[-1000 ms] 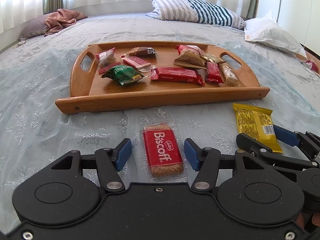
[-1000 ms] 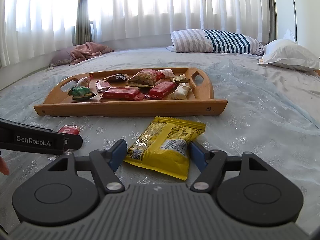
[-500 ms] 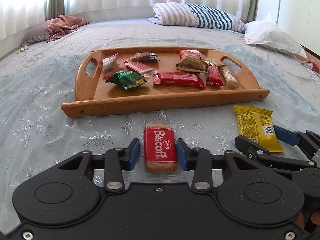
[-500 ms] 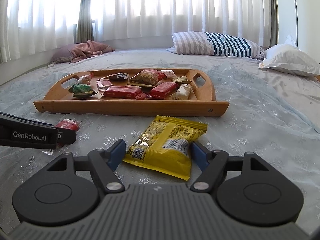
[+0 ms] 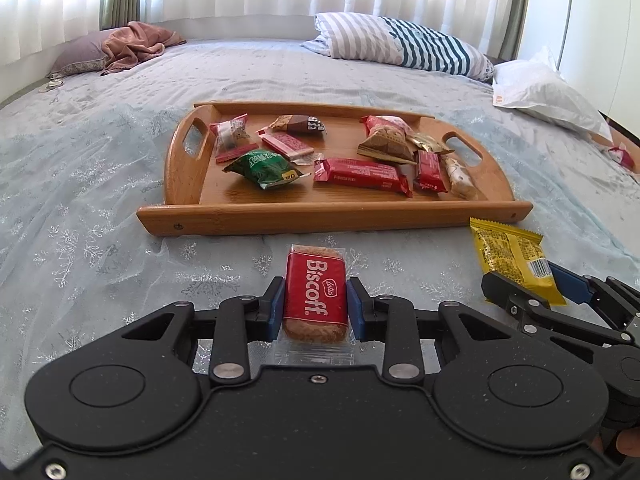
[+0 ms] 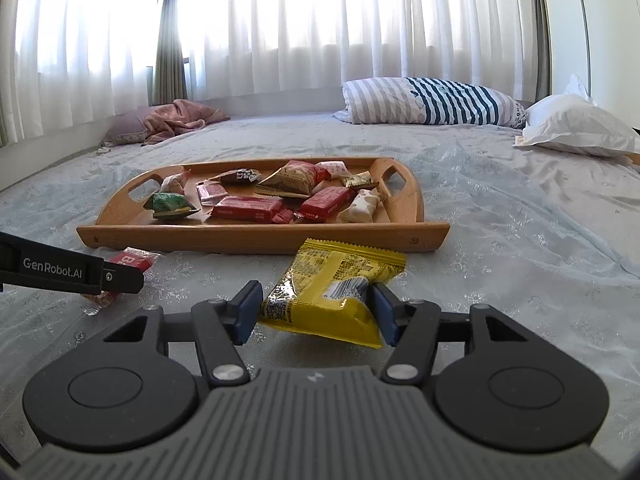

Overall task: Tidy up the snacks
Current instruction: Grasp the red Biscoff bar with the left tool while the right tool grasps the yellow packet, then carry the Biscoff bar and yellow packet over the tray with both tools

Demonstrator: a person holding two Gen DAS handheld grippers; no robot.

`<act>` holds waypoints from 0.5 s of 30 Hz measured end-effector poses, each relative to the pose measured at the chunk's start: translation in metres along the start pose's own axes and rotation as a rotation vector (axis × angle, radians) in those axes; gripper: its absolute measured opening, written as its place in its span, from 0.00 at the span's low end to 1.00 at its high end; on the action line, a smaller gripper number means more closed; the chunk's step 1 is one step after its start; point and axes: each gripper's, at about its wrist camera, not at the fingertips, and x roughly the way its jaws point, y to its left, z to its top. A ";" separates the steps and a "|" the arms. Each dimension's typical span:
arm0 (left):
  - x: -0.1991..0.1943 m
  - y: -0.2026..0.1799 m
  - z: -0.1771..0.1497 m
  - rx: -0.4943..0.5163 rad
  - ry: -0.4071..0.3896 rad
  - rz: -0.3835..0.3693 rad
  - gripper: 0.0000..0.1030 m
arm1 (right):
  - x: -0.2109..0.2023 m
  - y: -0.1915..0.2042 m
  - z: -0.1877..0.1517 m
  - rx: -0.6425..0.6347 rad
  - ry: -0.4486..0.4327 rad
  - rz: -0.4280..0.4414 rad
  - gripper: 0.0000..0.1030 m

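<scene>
My left gripper (image 5: 316, 304) is shut on a red Biscoff biscuit pack (image 5: 316, 294) and holds it above the bedspread in front of the wooden tray (image 5: 320, 216). My right gripper (image 6: 318, 310) is shut on a yellow snack packet (image 6: 336, 288), which is bent and lifted off the bed. The tray (image 6: 260, 236) holds several wrapped snacks, among them a green packet (image 5: 264, 166) and a long red bar (image 5: 362, 176). In the left wrist view the right gripper (image 5: 524, 288) and the yellow packet (image 5: 512, 256) show at the right. The Biscoff pack (image 6: 132, 262) shows at the left in the right wrist view.
The tray lies on a pale blue bedspread (image 5: 100, 240). A striped pillow (image 5: 400, 46) and a white pillow (image 5: 544, 94) lie at the back right. A pink blanket (image 5: 136, 44) lies at the back left. A small red snack (image 5: 622, 156) lies at the far right.
My left gripper closed on the Biscoff pack and lifted it. My right gripper closed on the yellow packet, which buckled and rose off the bed.
</scene>
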 end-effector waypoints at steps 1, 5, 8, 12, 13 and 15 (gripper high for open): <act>-0.002 0.001 0.001 -0.003 -0.002 -0.003 0.30 | -0.002 0.001 0.001 -0.003 -0.007 -0.001 0.59; -0.008 0.004 0.008 -0.014 -0.023 -0.008 0.30 | -0.007 0.002 0.007 -0.001 -0.030 0.001 0.59; -0.011 0.007 0.015 -0.012 -0.041 -0.005 0.30 | -0.007 0.002 0.015 -0.002 -0.045 0.002 0.59; -0.012 0.012 0.026 -0.018 -0.049 -0.013 0.30 | -0.006 0.002 0.027 -0.007 -0.064 0.005 0.59; -0.013 0.013 0.028 -0.015 -0.052 -0.012 0.30 | -0.005 0.002 0.029 -0.008 -0.064 0.008 0.59; -0.013 0.013 0.033 -0.006 -0.060 -0.011 0.30 | -0.002 0.002 0.035 -0.009 -0.062 0.019 0.59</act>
